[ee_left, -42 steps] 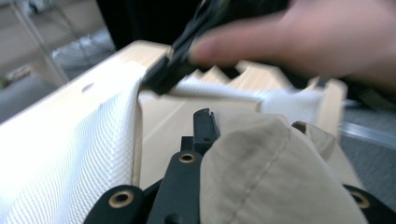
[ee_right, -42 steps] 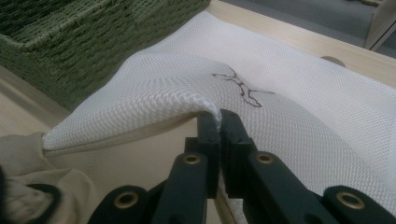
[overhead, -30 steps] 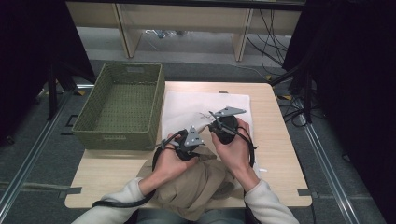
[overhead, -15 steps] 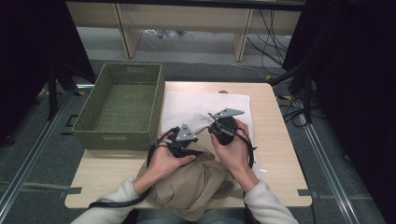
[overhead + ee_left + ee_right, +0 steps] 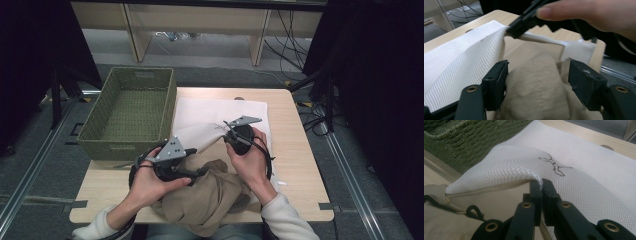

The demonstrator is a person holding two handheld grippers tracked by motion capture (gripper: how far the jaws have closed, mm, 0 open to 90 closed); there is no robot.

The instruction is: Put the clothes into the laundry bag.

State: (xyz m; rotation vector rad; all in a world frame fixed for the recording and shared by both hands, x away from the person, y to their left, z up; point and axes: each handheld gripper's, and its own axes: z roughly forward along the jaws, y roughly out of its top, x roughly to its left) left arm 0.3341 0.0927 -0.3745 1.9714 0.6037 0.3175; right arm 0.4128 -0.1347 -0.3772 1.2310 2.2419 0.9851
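Sliding lower and leftward since the earlier frames, the left gripper (image 5: 192, 176) is now sitting at the near-left of the tan garment (image 5: 210, 197) with its jaws spread around a fold of that cloth, not yet closing. Going by size: the wooden table (image 5: 295, 165) is carrying a green wicker basket (image 5: 130, 112) at its left, apparently empty; beside it is lying a white mesh laundry bag (image 5: 220, 112), and the garment is bunched at the near edge, partly overhanging. The right gripper (image 5: 226, 136) is pinching the bag's rim (image 5: 534, 175) with its jaws pressed together, lifting the mouth open. The thin mesh could slip from that pinch, letting the mouth sag before the garment enters; a shallow bite could also drop the cloth. Both hands are wrapping their handles, the left hand (image 5: 150, 182) low and level, the right hand (image 5: 250, 155) raised, angled toward the basket.
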